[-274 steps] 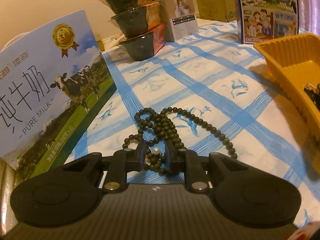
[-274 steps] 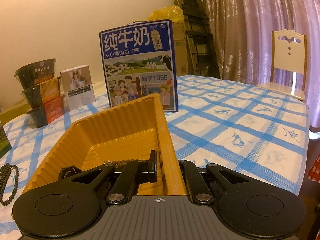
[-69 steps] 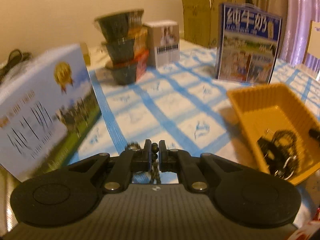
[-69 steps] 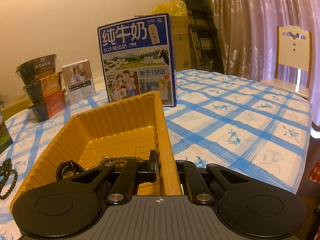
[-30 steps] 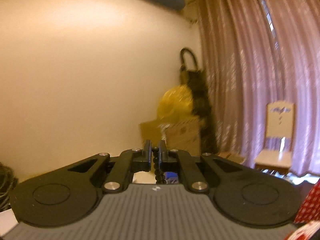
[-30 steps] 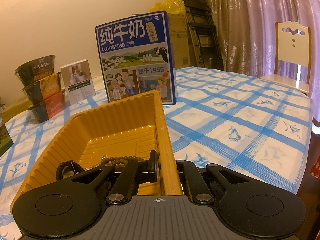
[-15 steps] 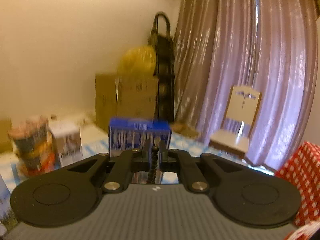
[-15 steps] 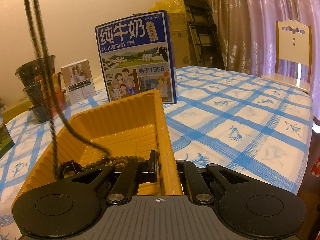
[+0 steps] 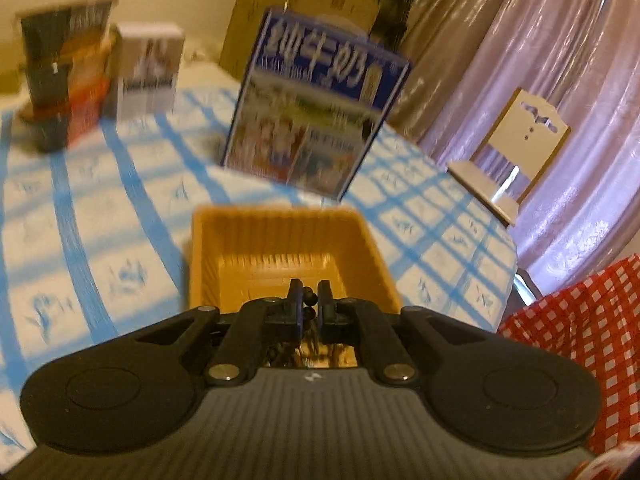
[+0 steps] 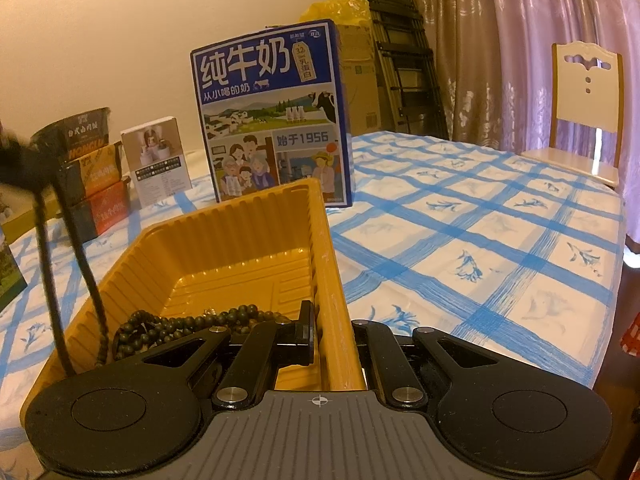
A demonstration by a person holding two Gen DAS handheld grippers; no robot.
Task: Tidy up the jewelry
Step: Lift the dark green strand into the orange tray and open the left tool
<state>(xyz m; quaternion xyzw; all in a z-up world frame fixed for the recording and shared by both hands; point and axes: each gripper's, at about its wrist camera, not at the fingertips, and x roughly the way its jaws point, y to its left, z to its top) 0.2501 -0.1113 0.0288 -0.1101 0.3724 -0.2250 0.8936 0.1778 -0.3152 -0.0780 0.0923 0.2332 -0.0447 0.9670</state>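
Beads (image 9: 307, 294) hang straight down from my clenched left gripper (image 9: 309, 300) into the tray (image 9: 280, 216); my right gripper (image 10: 334, 336) clamps its wall.

Table (image 10: 500, 240) under a blue-checked cloth, bearing a yellow tray (image 10: 224, 248), a blue milk carton (image 10: 272, 120), a small white box (image 10: 158, 162) and stacked bowls (image 10: 94, 172).

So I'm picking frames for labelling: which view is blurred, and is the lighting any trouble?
Left wrist view: motion-smeared, the blue milk box and yellow tray soft. Right wrist view: sharp, box print readable, only the hanging bead necklace streaked. Both: dim, warm orange cast, fisheye bending at the edges.
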